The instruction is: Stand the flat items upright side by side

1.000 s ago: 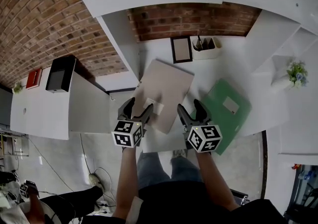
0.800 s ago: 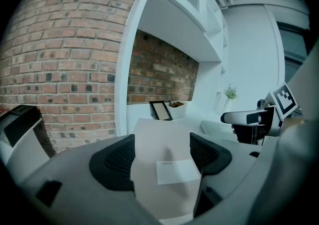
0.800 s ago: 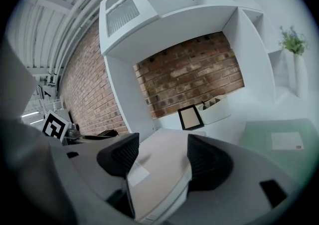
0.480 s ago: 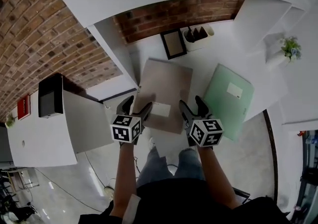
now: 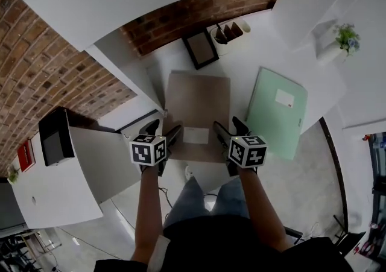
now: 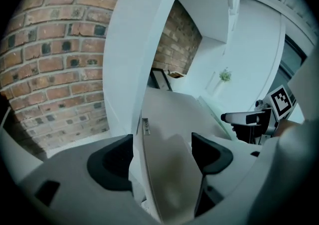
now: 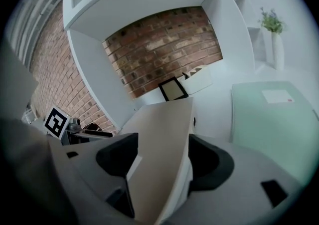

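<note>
At the lower centre of the head view, the left gripper (image 5: 163, 129) and right gripper (image 5: 228, 126) straddled the beige folder's (image 5: 199, 105) near corners, jaws wide and gripping nothing, the left's just opening. Both it and the green folder (image 5: 274, 114) lay flat on the desk (image 5: 239, 63). Step 1 looked like the grasp. The next move called for closing and tipping the beige folder upright.

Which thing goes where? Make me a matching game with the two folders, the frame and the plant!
Things
1. beige folder
2. green folder
3. frame
4. plant

Places
A. far right, in a white vase
B. at the back, by the brick wall
C. lying flat in the middle of the desk
D. lying flat on the right side of the desk

Pairs: 1-C, 2-D, 3-B, 4-A
</note>
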A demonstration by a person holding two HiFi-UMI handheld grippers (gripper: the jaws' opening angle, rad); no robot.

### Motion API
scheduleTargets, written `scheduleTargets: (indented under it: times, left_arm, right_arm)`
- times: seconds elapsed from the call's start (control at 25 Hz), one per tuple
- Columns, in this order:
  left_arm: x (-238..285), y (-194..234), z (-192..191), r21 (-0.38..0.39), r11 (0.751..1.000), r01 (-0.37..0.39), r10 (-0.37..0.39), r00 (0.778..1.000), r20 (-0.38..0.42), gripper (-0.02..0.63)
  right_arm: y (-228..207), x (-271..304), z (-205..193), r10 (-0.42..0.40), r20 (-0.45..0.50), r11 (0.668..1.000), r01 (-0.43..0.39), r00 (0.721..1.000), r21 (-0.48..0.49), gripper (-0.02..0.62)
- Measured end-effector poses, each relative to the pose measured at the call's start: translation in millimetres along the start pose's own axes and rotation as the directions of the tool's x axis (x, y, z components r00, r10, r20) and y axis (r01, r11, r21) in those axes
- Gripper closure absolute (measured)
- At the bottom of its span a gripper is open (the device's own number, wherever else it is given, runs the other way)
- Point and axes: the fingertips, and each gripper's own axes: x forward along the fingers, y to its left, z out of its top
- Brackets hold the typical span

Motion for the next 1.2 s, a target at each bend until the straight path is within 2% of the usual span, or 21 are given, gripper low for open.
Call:
scheduleTargets:
  times: [0.24, 0.56, 0.96, 1.2]
  left_arm:
    - [18.7, -1.4, -4.8, -0.043, 0.995, 0.087, -0.09, 0.992, -0.089, 0.268]
    - [30.4, 0.8, -10.1, -0.085, 0.99, 0.117, -0.13, 0.978, -0.165, 0.265]
    - [32.8, -0.9, -10.6, -0.102, 0.987, 0.125, -0.142, 0.973, -0.184, 0.261]
    - [32.2, -1.5, -10.6, -0.099, 0.989, 0.114, -0.129, 0.977, -0.172, 0.261]
  right_arm:
    - [-10.1, 13.4, -14.1, -0.031, -0.088, 0.998, 0.036, 0.996, 0.058, 0.282]
    - [-11.4, 29.5, -25.2, -0.013, -0.185, 0.994, 0.032, 0.983, 0.1, 0.27]
    - [-13.0, 39.3, -32.4, -0.015, -0.264, 0.992, 0.047, 0.964, 0.116, 0.238]
    - [-13.4, 40.4, -32.0, -0.031, -0.268, 0.988, 0.07, 0.963, 0.135, 0.239]
